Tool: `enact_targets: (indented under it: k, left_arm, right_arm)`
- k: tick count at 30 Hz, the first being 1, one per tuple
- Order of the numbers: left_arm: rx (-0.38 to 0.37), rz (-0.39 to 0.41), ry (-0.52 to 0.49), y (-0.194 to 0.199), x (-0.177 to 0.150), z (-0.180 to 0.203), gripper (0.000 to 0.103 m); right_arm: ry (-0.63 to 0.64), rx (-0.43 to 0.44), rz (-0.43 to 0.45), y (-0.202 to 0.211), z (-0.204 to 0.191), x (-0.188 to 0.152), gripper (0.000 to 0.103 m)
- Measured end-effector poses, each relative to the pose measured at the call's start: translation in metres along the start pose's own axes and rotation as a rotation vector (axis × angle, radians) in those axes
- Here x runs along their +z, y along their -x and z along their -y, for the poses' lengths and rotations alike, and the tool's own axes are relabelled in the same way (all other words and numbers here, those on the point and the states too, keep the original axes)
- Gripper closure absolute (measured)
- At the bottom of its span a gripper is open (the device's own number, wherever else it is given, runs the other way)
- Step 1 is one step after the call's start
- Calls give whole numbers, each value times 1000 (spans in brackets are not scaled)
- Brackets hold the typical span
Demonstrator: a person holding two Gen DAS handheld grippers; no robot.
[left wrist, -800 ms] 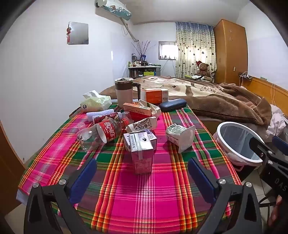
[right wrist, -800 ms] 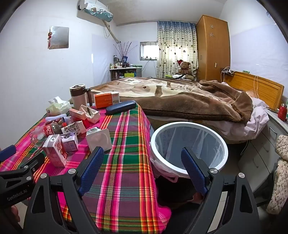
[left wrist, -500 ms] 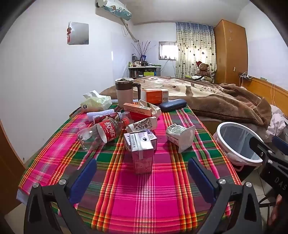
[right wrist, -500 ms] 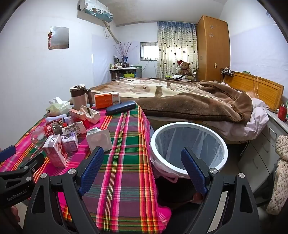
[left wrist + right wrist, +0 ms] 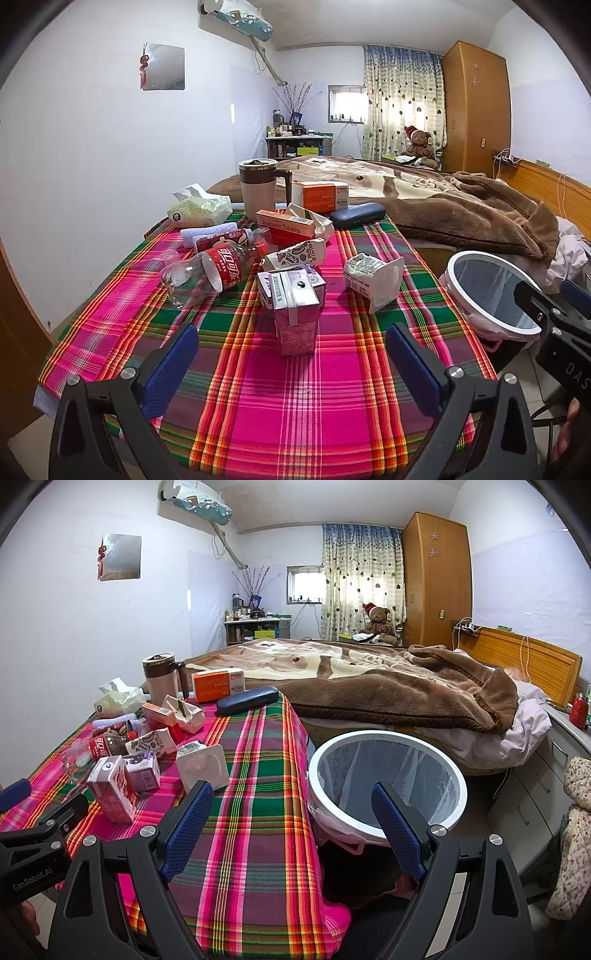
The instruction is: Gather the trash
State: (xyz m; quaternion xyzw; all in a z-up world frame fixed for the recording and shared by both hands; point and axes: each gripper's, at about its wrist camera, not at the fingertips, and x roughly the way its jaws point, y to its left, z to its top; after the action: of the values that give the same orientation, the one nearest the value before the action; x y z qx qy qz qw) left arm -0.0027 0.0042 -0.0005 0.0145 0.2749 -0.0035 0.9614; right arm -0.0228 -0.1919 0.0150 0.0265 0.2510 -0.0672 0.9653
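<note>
Right now both tools idle at the near edge of the tabletop (image 5: 280,398), nothing held. Left gripper (image 5: 291,354) has its fingers spread wide, empty, aimed at the pink carton (image 5: 295,314) standing centre frame in the left view. Right gripper (image 5: 291,830) is likewise gaping, empty, pointing between the tabletop's corner and the white-rimmed bin (image 5: 384,779), which sits off the edge at lower centre-right of the right view.

Trash is clustered mid-tabletop: behind the pink carton a purple carton (image 5: 295,284) touches it; a tipped yogurt cup (image 5: 373,277) lies to the right, a lying cola bottle (image 5: 218,273) to the left, a patterned carton (image 5: 295,254) just past them.

Risks, as I judge them:
- The pink carton is tall and upright; a nudge from one finger likely topples it into the purple one.
- The bottle is round and on its side, so it probably rolls if clipped.
- Cartons may still hold liquid; a hard squeeze could squirt onto the cloth.
- Bin is off the tabletop with a loose liner; a drop released early lands on the floor.

Farther back, upper centre: tablet box (image 5: 284,225), orange box (image 5: 325,195), glasses case (image 5: 358,216), mug (image 5: 258,188), tissue pack (image 5: 199,212). Likely not trash; grabbing them would be a mistake.
</note>
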Motion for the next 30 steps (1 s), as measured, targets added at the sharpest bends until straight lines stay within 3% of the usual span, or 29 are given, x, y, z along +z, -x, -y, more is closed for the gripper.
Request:
enact_targets:
  k: [30]
  left_arm:
    - [8,-2,7,0,2,-5,0]
  right_arm:
    - [5,-1,1,0,-2,-1,14]
